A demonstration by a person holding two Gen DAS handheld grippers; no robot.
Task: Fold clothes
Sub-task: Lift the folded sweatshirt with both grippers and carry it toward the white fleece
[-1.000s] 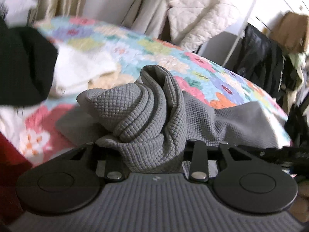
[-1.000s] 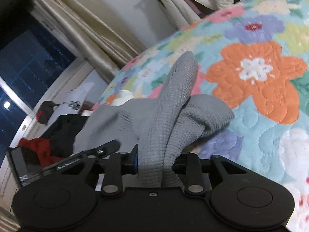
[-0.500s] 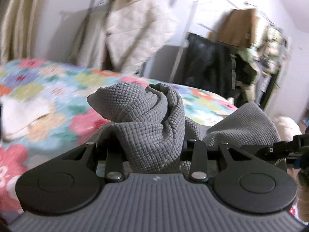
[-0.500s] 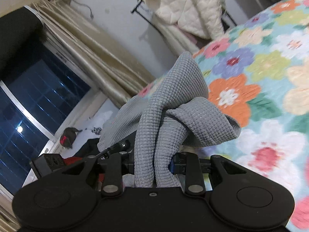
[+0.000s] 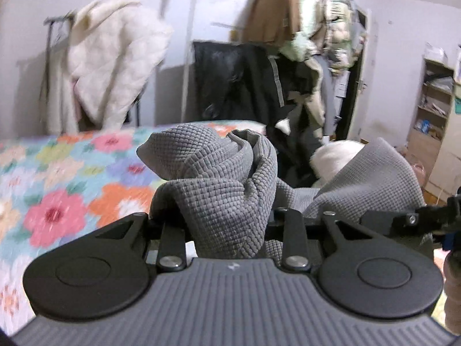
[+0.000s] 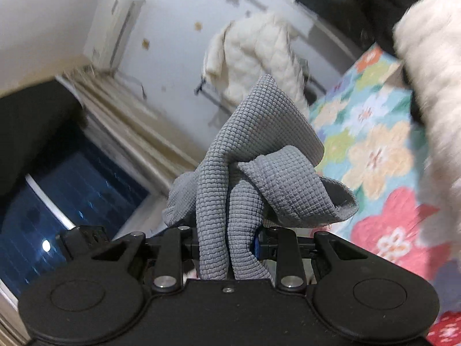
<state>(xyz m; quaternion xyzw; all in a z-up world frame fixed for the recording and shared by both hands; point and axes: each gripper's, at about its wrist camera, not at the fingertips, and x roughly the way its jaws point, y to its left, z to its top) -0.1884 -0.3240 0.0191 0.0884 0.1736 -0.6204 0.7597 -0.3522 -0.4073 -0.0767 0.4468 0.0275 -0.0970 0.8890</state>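
A bedroom is filling the background: a bed under a floral quilt (image 5: 72, 173) is lying at 9 o'clock in the left wrist view, a white quilted jacket (image 5: 115, 69) is hanging on a rack at 11 o'clock, and dark coats (image 5: 245, 86) are hanging at 12 o'clock. In the right wrist view a night-dark window (image 6: 72, 196) is sitting at 8 o'clock beside pale curtains (image 6: 129, 124), and a blurred white fluffy garment (image 6: 432, 86) is crossing at 2 o'clock.

The left gripper (image 5: 227, 225) is clamping a bunched fold of the grey waffle-knit garment (image 5: 219, 178), its jaws closed tight on the cloth. The fabric is running off toward 3 o'clock, where part of the other tool is showing at the frame edge.

The right gripper (image 6: 227, 245) is likewise pinching a bunch of the same grey garment (image 6: 259, 155), jaws pressed onto the cloth, which is standing up above the quilt (image 6: 374, 155).
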